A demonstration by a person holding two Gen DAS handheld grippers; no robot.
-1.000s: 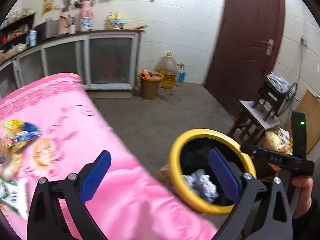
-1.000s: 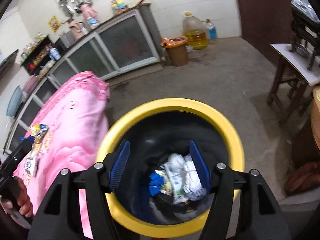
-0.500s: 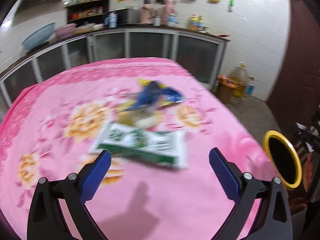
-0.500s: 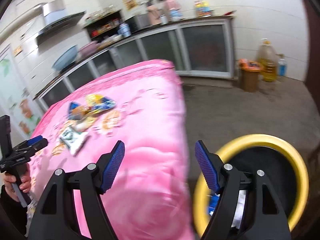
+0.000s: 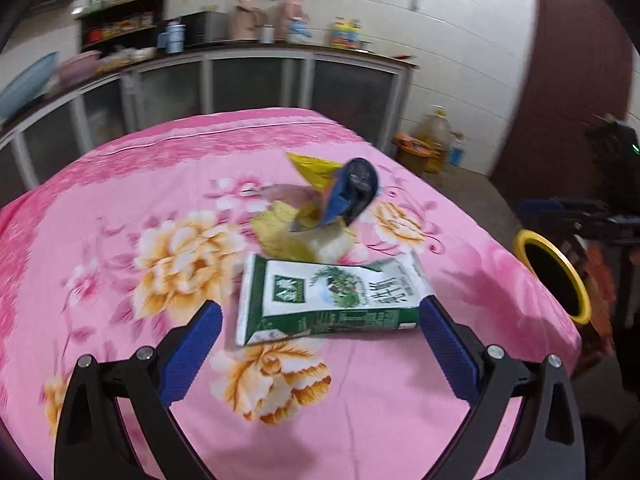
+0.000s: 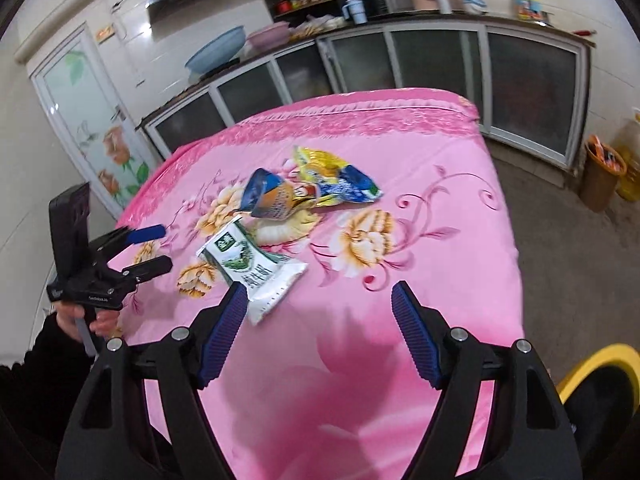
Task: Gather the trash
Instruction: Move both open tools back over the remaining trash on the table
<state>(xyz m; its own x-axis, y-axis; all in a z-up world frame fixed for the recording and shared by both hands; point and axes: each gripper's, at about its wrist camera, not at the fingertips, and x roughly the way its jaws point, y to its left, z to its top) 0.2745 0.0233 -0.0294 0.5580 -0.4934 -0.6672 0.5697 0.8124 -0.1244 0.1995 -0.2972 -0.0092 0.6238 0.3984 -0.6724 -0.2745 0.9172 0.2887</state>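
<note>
A green and white wrapper lies flat on the pink flowered tablecloth, just ahead of my open, empty left gripper. Behind it lie a blue and orange wrapper and a yellow wrapper. In the right wrist view the green wrapper sits ahead and left of my open, empty right gripper, with the blue and orange wrapper and a yellow and blue packet beyond. The yellow-rimmed bin stands off the table's right edge, and its rim shows in the right wrist view.
Glass-fronted cabinets run along the back wall. A brown bucket and an oil jug stand on the floor. A dark red door is at the right. The left gripper shows at the table's left side.
Both grippers have swung away from the yellow bin toward the table. The left gripper has come closer to the green wrapper. Both stay open and empty.
</note>
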